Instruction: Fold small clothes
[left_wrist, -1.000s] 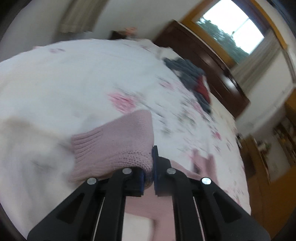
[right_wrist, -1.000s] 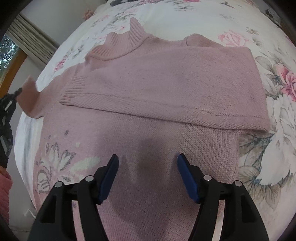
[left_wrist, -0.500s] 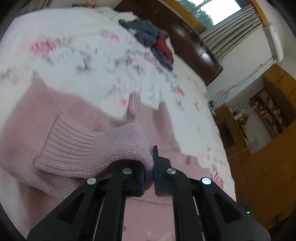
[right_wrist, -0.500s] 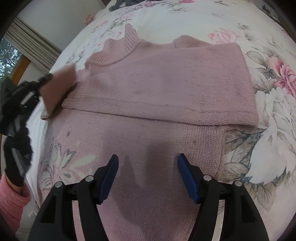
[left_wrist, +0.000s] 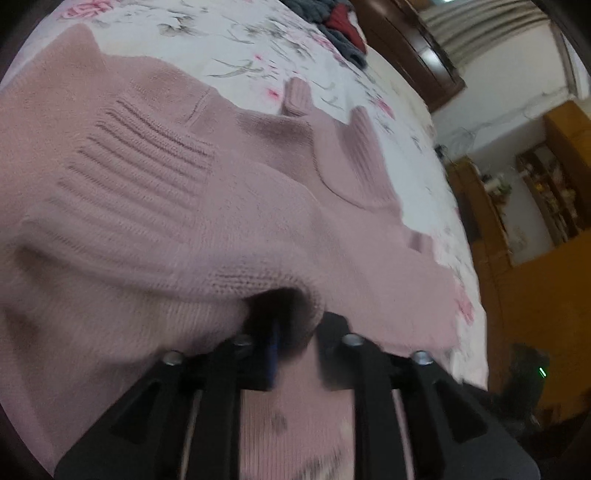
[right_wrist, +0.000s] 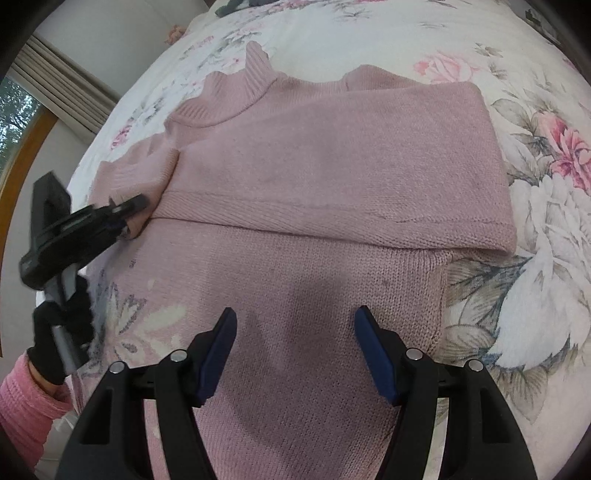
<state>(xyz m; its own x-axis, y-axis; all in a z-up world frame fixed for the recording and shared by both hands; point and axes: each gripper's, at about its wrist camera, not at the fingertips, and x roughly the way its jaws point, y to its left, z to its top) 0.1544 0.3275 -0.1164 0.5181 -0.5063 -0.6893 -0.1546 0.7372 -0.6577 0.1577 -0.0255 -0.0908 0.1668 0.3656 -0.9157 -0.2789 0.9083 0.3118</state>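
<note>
Where bedsheet showed, sleeve (left_wrist: 155, 206) (sweater-laid) now.

**Soft daylight, blur in the left view**

The scene is lit evenly by daylight. A dark shadow is cast on the pink sweater (right_wrist: 332, 229) beneath the right gripper (right_wrist: 295, 343). The left view is smeared by motion blur; strong fisheye bending is seen at both edges.
</note>
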